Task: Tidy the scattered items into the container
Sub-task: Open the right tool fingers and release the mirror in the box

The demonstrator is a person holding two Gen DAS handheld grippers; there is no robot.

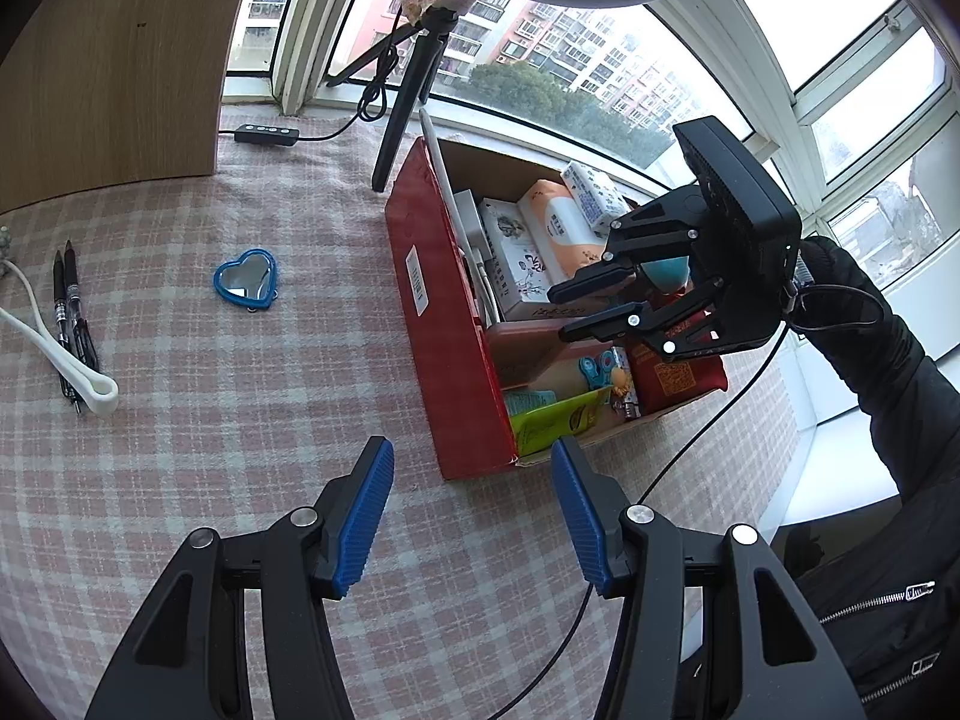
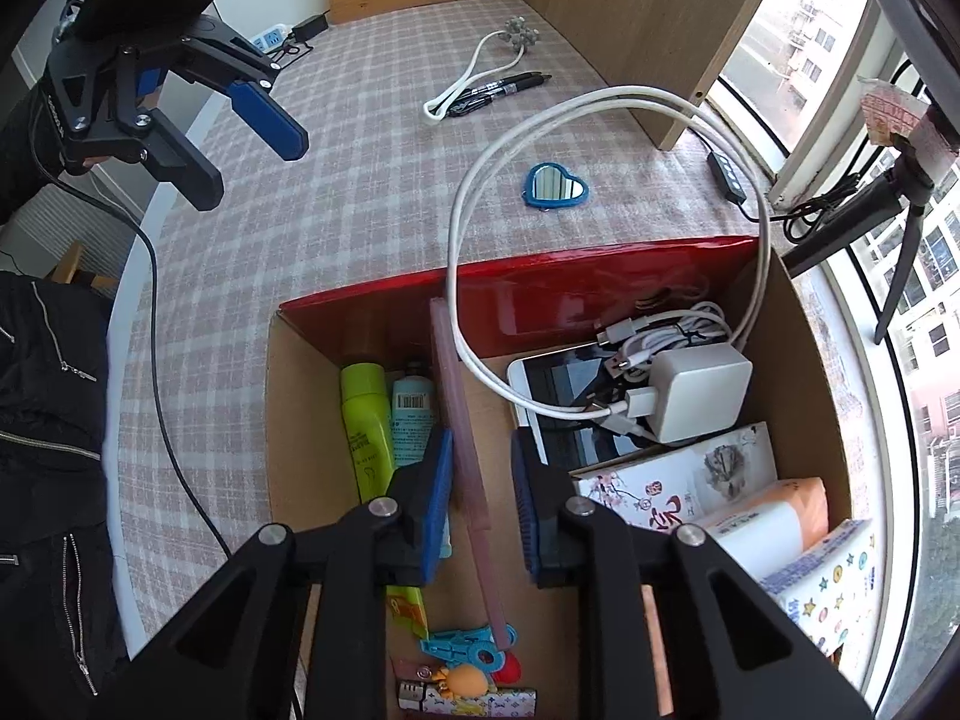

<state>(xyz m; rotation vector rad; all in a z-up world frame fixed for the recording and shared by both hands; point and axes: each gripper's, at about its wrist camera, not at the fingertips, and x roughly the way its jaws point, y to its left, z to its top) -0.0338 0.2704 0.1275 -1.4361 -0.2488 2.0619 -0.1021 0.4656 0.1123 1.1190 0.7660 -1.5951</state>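
Left wrist view: my left hand-held gripper (image 1: 474,510) half open, empty, above checked desk (image 1: 240,450). Heart mirror (image 1: 246,279) lies apart left; I judge it light, fragile, slippery, best pinched across rim. Pens (image 1: 69,312) with white strap farther left.

Right wrist view: my right hand-held gripper (image 2: 480,498) narrowly parted inside red box (image 2: 600,294), pink strip (image 2: 462,438) loose between pads. Charger (image 2: 699,396) and looping cable crowd far corner.
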